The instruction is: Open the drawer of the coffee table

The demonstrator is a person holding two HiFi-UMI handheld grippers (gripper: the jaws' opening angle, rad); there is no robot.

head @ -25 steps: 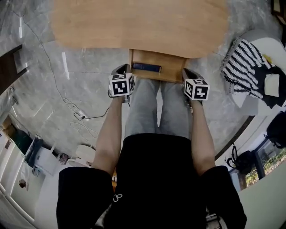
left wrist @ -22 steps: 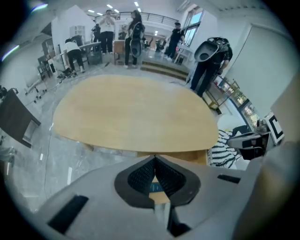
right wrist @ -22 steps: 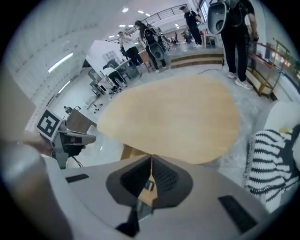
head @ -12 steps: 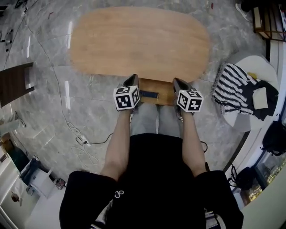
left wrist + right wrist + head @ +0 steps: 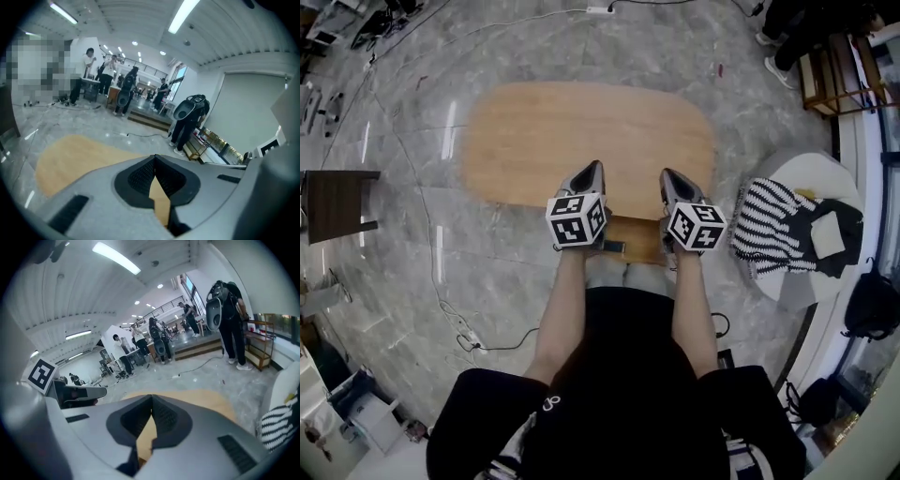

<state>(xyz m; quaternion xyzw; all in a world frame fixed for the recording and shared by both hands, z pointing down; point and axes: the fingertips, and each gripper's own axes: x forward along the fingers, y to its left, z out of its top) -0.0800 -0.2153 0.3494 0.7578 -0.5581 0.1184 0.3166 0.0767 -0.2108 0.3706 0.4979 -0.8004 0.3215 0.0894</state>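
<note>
Glossy grey marble floor [image 5: 403,272] runs to every edge, with a power strip [image 5: 470,337] lying on it at the left. A dark stool [image 5: 337,202] stands at the floor's left edge. A white seat [image 5: 811,178] at the right carries a striped cloth [image 5: 769,225], with a black bag [image 5: 872,305] beside it. A wooden rack [image 5: 834,66] fills the far right corner. Strip lights [image 5: 185,14] line the ribbed ceiling [image 5: 70,291]. The wall [image 5: 248,108] is plain white. People [image 5: 124,91] stand far off.

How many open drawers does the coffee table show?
1: the drawer at the coffee table's near edge, between left gripper and right gripper; others may be hidden.
</note>
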